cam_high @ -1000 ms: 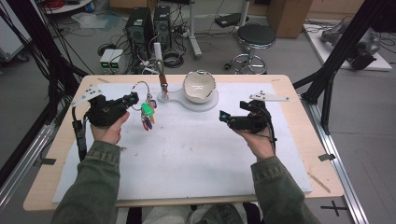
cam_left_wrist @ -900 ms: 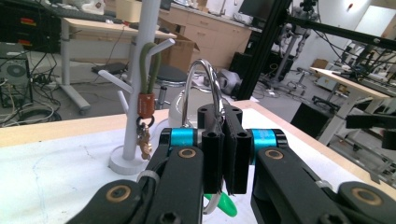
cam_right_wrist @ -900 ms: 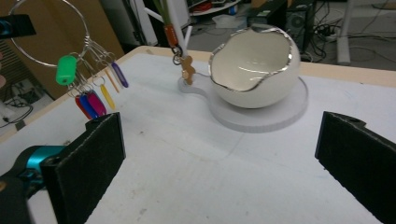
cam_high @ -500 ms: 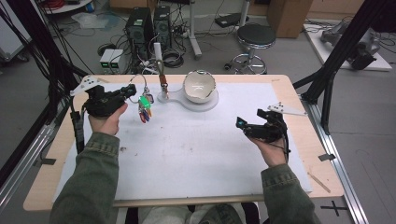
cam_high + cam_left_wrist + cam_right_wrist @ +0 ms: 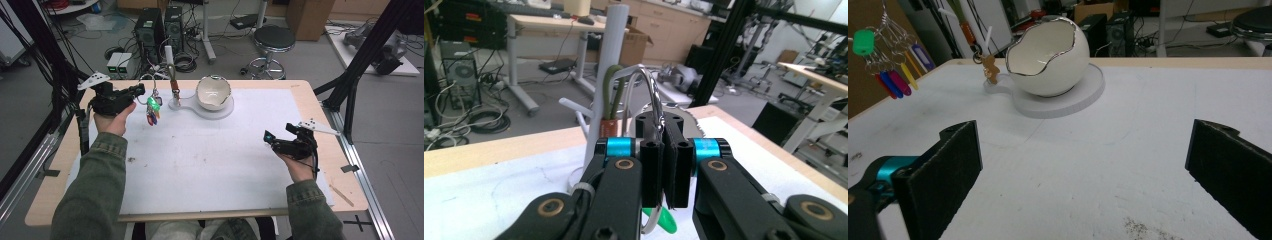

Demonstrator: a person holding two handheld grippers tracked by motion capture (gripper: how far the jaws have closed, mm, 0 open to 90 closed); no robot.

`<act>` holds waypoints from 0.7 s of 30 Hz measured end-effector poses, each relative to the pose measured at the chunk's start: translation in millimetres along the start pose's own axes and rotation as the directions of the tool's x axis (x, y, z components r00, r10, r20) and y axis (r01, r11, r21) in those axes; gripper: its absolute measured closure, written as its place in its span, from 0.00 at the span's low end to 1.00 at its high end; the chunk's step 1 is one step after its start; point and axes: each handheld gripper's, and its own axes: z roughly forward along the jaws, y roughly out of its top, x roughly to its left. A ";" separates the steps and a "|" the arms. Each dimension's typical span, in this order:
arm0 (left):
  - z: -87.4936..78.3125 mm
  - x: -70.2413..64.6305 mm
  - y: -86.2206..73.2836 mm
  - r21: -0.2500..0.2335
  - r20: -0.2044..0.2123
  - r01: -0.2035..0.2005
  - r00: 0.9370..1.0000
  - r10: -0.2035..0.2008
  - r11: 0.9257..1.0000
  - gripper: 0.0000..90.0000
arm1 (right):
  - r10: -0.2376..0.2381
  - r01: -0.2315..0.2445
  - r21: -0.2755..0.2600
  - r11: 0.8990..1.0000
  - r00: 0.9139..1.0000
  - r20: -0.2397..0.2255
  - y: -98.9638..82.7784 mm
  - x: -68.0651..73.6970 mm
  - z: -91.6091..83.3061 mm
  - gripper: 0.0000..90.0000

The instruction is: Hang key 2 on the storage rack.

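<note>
Keys on a thin silver wire ring (image 5: 153, 106), with a green tag and small coloured plastic tabs, hang off the tip of the left gripper (image 5: 139, 90) above the far left of the white table mat (image 5: 210, 165), just left of the white peg stand (image 5: 173, 85). In the left gripper view its black jaws are pressed together on the top of the ring (image 5: 650, 95), pinching the wire between the pads, while the green tag (image 5: 664, 220) dangles below. The right gripper (image 5: 268, 138) waits well apart at the near right, jaws spread wide with nothing between them; its own view looks across the mat to the white eggshell-shaped ceramic bowl (image 5: 1047, 56) on a round white base (image 5: 1058, 100), with the bunch (image 5: 883, 55) hanging at far left.

By the look of it, the bunch is light but loose: the wire is stiff, smooth and likely slippery in flat pads, and the tabs swing freely, so the weight can shift under quick moves. The bare upper arc of the ring, clear of the tabs, seems the soundest place to hold. The bowl beside the stand looks fragile, and a swinging bunch could knock it.
</note>
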 end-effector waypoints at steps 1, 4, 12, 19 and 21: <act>1.5 0.7 0.2 0.003 -0.001 0.003 1.000 -0.003 1.000 0.96 | -0.002 0.002 -0.006 1.000 1.000 0.001 -0.4 -0.3 -0.5 0.01; 5.8 2.9 1.3 0.016 0.004 0.011 1.000 -0.011 1.000 0.96 | 0.004 -0.004 -0.016 1.000 1.000 0.007 -1.3 -2.1 -2.5 0.01; 16.4 7.6 7.3 0.036 -0.005 0.011 1.000 -0.011 0.999 0.96 | 0.032 -0.032 -0.019 0.999 0.999 0.008 -5.8 -8.9 -3.7 0.01; 20.4 15.5 16.8 0.025 -0.017 0.050 0.999 -0.050 0.998 0.96 | 0.049 -0.049 -0.029 0.998 0.999 0.010 -6.4 -13.6 -4.2 0.01; 23.3 17.8 18.8 0.031 -0.028 0.054 0.998 -0.053 0.998 0.96 | 0.056 -0.056 -0.034 0.998 0.998 0.012 -6.1 -14.5 -5.0 0.01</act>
